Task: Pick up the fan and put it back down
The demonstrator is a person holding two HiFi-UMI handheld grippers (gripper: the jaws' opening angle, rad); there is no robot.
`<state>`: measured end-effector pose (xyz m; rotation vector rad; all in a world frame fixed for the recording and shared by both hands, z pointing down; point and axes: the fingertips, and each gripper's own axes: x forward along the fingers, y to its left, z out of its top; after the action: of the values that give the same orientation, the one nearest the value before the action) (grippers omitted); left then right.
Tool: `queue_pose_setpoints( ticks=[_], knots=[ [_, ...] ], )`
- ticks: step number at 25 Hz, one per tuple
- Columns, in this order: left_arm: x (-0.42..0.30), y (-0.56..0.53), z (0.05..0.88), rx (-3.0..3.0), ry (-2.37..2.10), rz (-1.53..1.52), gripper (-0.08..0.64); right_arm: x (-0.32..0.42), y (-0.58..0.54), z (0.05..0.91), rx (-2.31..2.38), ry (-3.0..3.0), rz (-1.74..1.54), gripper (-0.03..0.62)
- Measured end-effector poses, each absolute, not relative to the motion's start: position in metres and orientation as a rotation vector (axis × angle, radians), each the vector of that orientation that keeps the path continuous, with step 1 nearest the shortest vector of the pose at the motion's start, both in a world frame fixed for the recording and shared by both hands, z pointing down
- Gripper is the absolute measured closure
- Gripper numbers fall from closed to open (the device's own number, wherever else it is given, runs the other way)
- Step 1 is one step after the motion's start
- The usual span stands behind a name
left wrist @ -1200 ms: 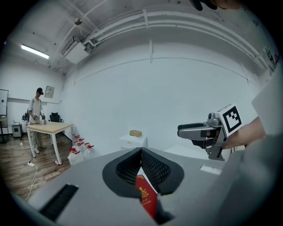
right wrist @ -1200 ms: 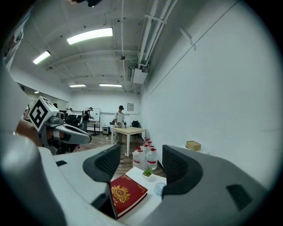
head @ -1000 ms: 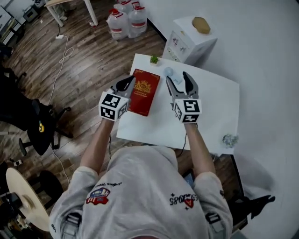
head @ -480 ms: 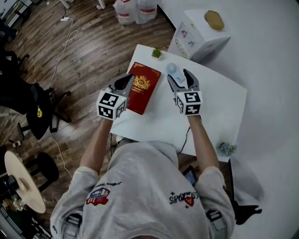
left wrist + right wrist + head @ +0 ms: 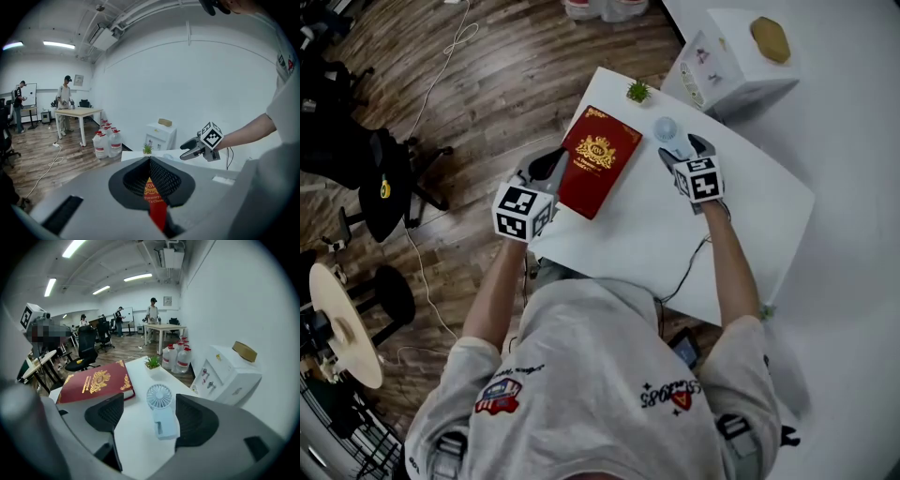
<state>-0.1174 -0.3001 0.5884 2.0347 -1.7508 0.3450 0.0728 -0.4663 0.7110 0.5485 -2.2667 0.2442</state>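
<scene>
floor: wood planks running under white bench | wall: standing plain white | cabinet: sitting by bench corner | chairs: standing, black | round table: showing at left edge | far table: standing mid-room | ceiling lights: glowing

Fan right of book on table

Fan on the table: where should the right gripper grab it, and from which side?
Take the fan by its boxy handle, pinching across the two long sides, from above at the near end. It lies flat, round head toward the plant, handle nearest. The right gripper, jaws opening, straddles the handle, not touching.
</scene>
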Motion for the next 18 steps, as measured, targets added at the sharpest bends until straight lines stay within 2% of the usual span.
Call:
queue_pose_setpoints(
  ticks=[13, 18],
  knots=[
    [-0.136, -0.255, 0.632, 1.864, -1.78, 0.383, 0.555, 0.072, -0.498, 0.792, 0.444, -2.032, 0.309, 0.258],
    [-0.144, -0.242, 0.637, 1.825, -1.791, 0.391, 0.555, 0.075, -0.496, 0.81, 0.446, -1.981, 0.298, 0.297]
  ],
)
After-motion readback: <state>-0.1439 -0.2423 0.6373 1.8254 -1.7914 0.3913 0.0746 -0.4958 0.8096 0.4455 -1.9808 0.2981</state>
